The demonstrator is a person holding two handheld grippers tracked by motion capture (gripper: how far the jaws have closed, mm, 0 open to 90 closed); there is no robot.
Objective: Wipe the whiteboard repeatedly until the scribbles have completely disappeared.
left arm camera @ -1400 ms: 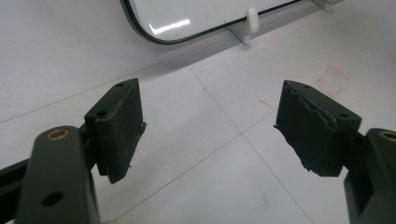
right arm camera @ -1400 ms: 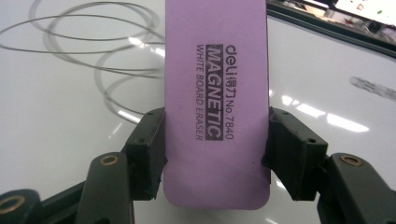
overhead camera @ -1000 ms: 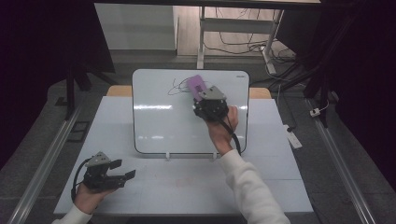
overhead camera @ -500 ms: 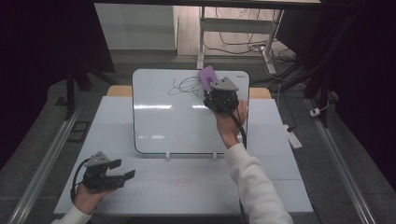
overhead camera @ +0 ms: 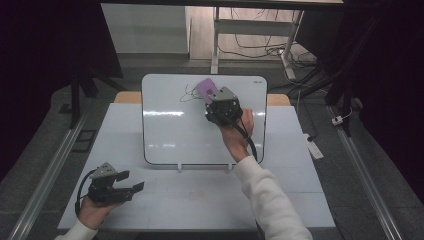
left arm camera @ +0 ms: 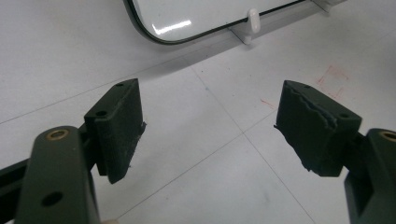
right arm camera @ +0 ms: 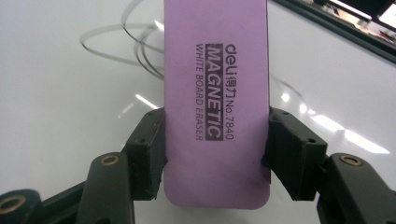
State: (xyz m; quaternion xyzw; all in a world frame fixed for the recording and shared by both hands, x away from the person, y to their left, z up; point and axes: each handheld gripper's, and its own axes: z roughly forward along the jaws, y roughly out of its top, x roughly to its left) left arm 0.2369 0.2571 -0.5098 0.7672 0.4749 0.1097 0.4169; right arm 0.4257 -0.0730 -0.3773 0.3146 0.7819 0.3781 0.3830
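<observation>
Eraser point(right arm camera: 216, 107), clenched by right tool point(right arm camera: 216, 154) on the whiteboard point(overhead camera: 170, 130), may miss scribbles point(right arm camera: 135, 46); left tool point(left arm camera: 210, 135) released

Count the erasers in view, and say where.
1. The purple eraser is clamped in the right gripper, pressed to the whiteboard near the scribbles. The left gripper holds none.

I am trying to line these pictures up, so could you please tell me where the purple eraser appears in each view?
High view: the purple eraser sits upper centre, in the right gripper, against the whiteboard.
Left gripper view: not in it.
Right gripper view: the eraser fills the centre, clamped between both jaws.
Shared landmark: the whiteboard, whose bottom edge crosses the top of the left gripper view.
</observation>
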